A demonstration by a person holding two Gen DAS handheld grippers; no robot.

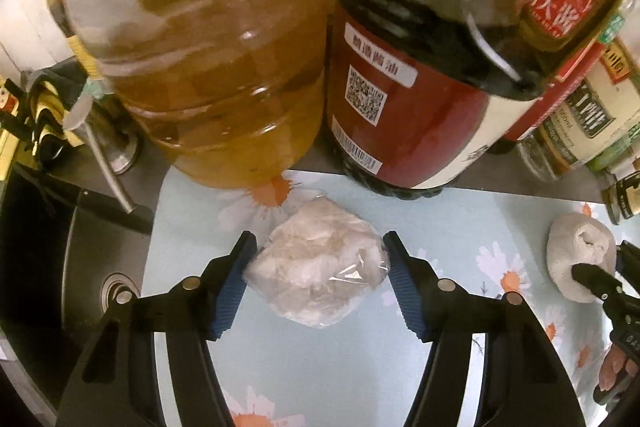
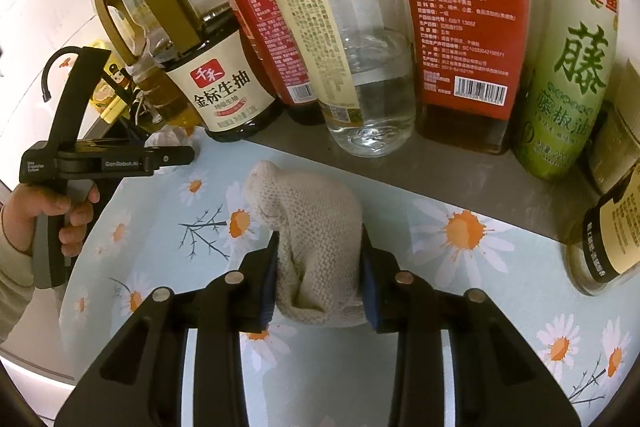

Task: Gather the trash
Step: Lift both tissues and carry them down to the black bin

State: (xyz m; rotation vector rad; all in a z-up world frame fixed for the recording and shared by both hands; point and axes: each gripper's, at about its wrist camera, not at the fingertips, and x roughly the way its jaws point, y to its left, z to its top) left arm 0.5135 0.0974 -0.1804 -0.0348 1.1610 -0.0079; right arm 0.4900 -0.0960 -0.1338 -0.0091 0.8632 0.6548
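A wad of whitish waste wrapped in clear plastic (image 1: 316, 267) lies on the daisy-print mat (image 1: 312, 379), just in front of two big bottles. My left gripper (image 1: 319, 239) straddles it, and both blue pads touch its sides. A beige knitted cloth ball (image 2: 316, 227) rests on the same mat further right. My right gripper (image 2: 320, 237) is shut on its lower half, which is pinched narrow between the pads. In the left wrist view the cloth ball (image 1: 576, 247) shows at the right edge with the right gripper (image 1: 596, 275) on it.
A large oil bottle (image 1: 208, 75) and a dark soy sauce bottle (image 1: 408, 99) stand close behind the wad. A row of condiment bottles (image 2: 464, 27) lines the steel counter behind the cloth. A dark sink (image 1: 80, 247) lies left of the mat. A hand (image 2: 52, 215) holds the left gripper's handle.
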